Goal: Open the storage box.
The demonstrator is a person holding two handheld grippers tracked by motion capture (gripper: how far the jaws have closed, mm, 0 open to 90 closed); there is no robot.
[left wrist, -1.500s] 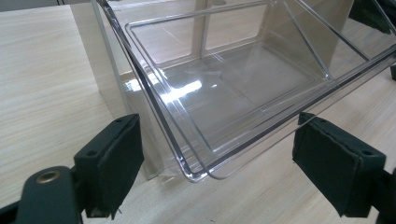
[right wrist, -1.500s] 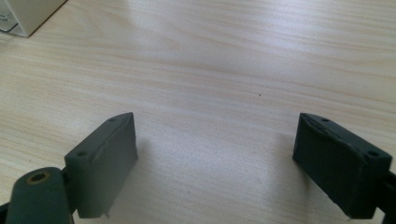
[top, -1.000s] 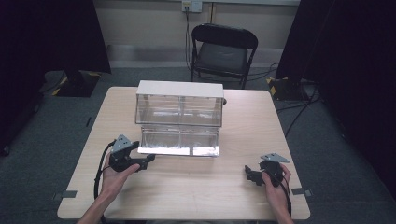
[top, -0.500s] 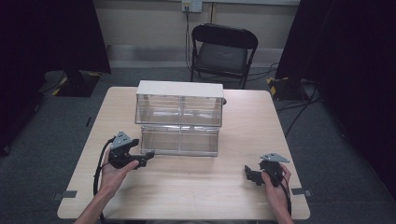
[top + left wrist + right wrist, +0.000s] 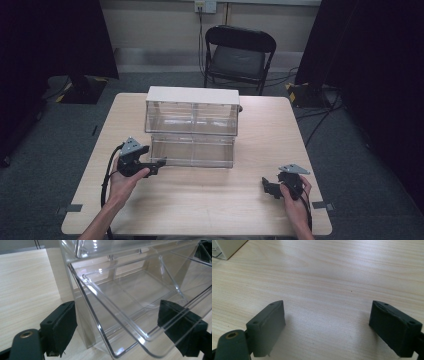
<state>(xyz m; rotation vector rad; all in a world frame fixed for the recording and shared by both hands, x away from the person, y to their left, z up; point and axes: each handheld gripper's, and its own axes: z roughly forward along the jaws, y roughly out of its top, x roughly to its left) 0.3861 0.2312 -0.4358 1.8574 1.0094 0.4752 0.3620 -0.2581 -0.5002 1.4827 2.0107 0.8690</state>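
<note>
Grey carpet floor all round, with dark curtains at both sides and one black folding chair [image 5: 239, 55] behind one pale wood tabletop [image 5: 200, 200]

One clear plastic drawer box [image 5: 191, 125] in the middle of the tabletop, with a white top and two rows of see-through drawers. Hard to count the drawers, since the clear walls blend into each other. Bottom left drawer [image 5: 135, 312] pulled out a little toward the person, seen up close in the left gripper view, its far right end cut off by the picture edge. Looks bare inside, though shine on the plastic makes that hard to tell

Two hand-held grippers, one in each hand. Left hand-held gripper [image 5: 159, 164] at the front left corner of the drawer box, jaws spread wide, one jaw on each side of the pulled-out drawer's front corner. Cannot tell if either jaw touches the plastic

Right hand-held gripper [image 5: 270, 187] near the front right of the tabletop, well apart from the drawer box, jaws spread wide over bare wood with nothing between them. Just one white corner of the box at the top left of the right gripper view
</note>
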